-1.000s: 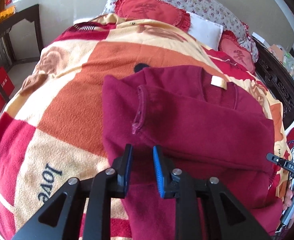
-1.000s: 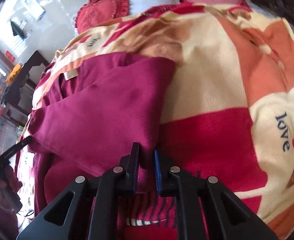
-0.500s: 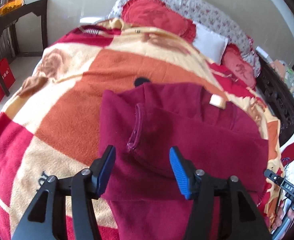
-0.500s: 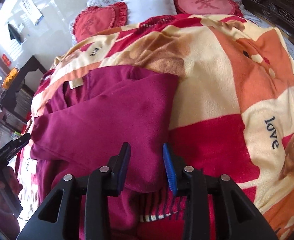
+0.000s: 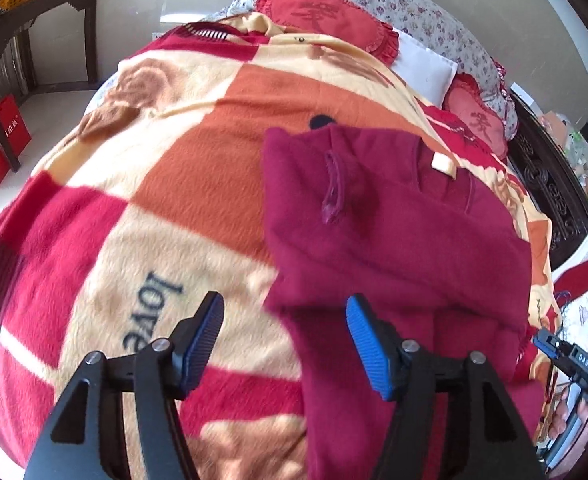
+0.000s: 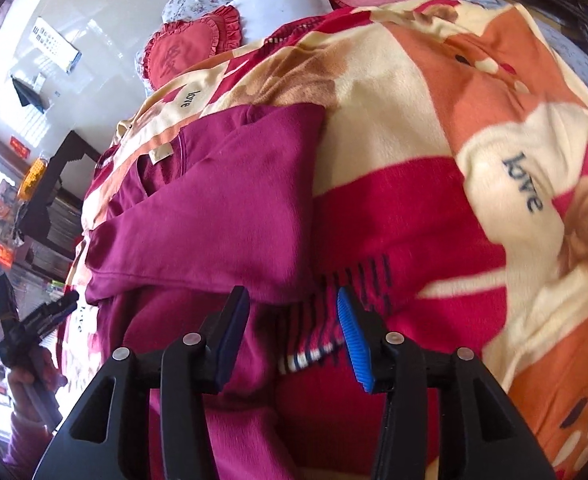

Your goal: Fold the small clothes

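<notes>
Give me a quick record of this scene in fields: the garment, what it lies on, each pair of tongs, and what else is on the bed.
garment: maroon top, partly folded, a sleeve laid across its body, cream neck label showing
surface: checked fleece blanket printed with "love", spread over a bed
left tongs: open, jaws have just been opening, pads clear of the cloth
right tongs: open, jaws have just been opening, nothing gripped
fold state: both sides released, garment lying loose
bed head: red heart cushions, white pillow
</notes>
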A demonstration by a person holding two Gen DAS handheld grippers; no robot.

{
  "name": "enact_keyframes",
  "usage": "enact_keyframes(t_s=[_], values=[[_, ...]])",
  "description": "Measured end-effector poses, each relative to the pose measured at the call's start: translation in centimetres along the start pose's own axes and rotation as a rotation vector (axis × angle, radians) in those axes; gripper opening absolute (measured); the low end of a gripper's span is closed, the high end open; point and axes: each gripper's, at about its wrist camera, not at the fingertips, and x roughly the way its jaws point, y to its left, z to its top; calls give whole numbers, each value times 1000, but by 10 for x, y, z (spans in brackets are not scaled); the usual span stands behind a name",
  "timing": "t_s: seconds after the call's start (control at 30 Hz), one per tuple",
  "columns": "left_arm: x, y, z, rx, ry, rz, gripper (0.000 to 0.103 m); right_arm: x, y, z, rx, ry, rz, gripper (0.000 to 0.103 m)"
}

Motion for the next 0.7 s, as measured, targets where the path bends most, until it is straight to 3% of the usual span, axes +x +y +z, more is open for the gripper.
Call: enact_keyframes(t_s=[0.1, 0.23, 0.3, 0.37, 0.4, 0.53, 0.6, 0.7], values=[[9, 3, -8, 5, 43, 7, 67, -2, -2, -10, 15, 11, 16, 29], [24, 1, -4, 2, 21, 42, 66, -2, 4, -15, 22, 19, 30, 29], [34, -2, 0, 7, 15, 47, 59, -5, 9, -15, 20, 15, 42, 29], [45, -4, 4, 35, 27, 52, 35, -8, 14, -14, 9, 6, 46, 29], [48, -5, 5, 46, 34, 35, 28, -10, 16, -13, 4, 2, 44, 29], [37, -5, 8, 89, -2, 51, 18, -18, 21, -13, -7, -8, 35, 29], [24, 2, 13, 90, -40, 50, 17, -22, 21, -14, -11, -10, 28, 29], [23, 15, 16, 67, -28, 36, 17, -28, 19, -15, -17, -16, 20, 29]])
